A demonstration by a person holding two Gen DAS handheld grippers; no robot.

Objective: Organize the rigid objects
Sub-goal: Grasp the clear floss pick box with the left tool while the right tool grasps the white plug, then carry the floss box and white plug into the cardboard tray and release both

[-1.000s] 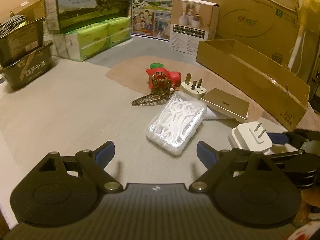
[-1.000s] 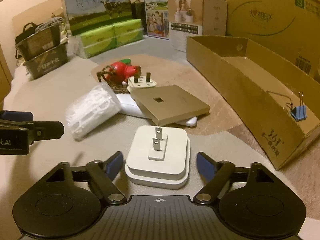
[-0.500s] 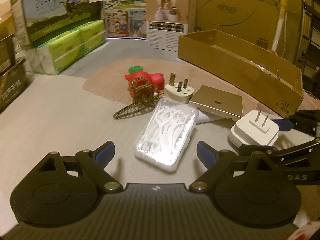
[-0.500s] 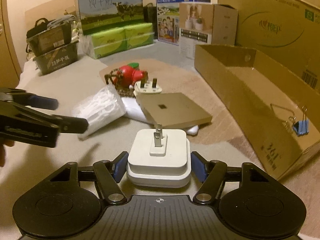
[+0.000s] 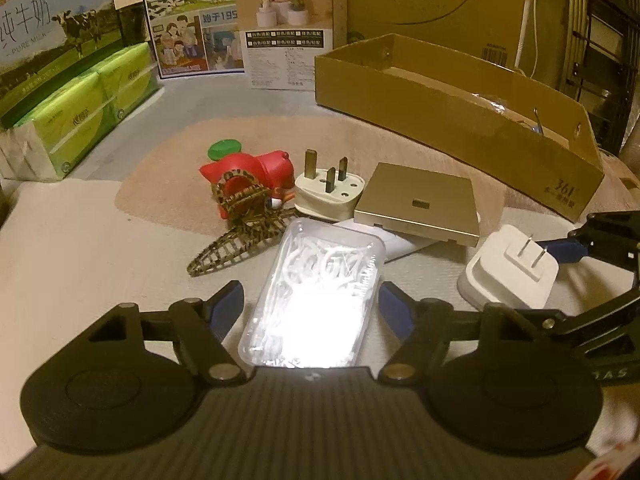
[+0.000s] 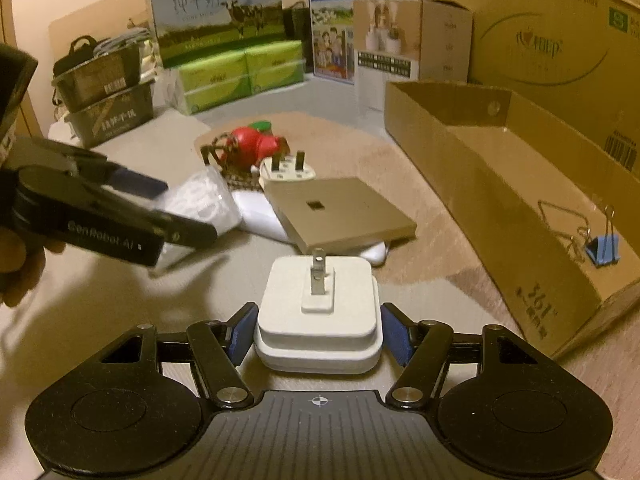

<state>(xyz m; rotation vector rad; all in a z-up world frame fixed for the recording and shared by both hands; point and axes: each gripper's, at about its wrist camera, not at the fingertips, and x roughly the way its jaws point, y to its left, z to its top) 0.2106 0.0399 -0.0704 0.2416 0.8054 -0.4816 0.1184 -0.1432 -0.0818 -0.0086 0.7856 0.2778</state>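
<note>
A clear box of white floss picks (image 5: 316, 292) lies on the pale cloth between the fingers of my left gripper (image 5: 311, 300). Its jaws are closing, with thin gaps left at the box's sides. My right gripper (image 6: 318, 330) is shut on a white two-pin charger (image 6: 318, 304), its blue pads (image 6: 244, 330) against both sides. In the left wrist view the charger (image 5: 508, 276) sits at right. Behind lie a flat gold box (image 5: 420, 204), a three-pin plug (image 5: 328, 192), a red toy (image 5: 248, 172) and a brown hair clip (image 5: 240, 240).
A long open cardboard tray (image 6: 520, 240) stands at right with a blue binder clip (image 6: 600, 246) inside. Milk cartons (image 6: 216, 12), green tissue packs (image 6: 236, 72) and dark baskets (image 6: 108, 116) line the back and left. A big carton (image 6: 540, 40) is behind the tray.
My left gripper moved forward until the floss box lay between its fingers, and its jaws narrowed. My right gripper's fingers closed in onto the charger's sides.
</note>
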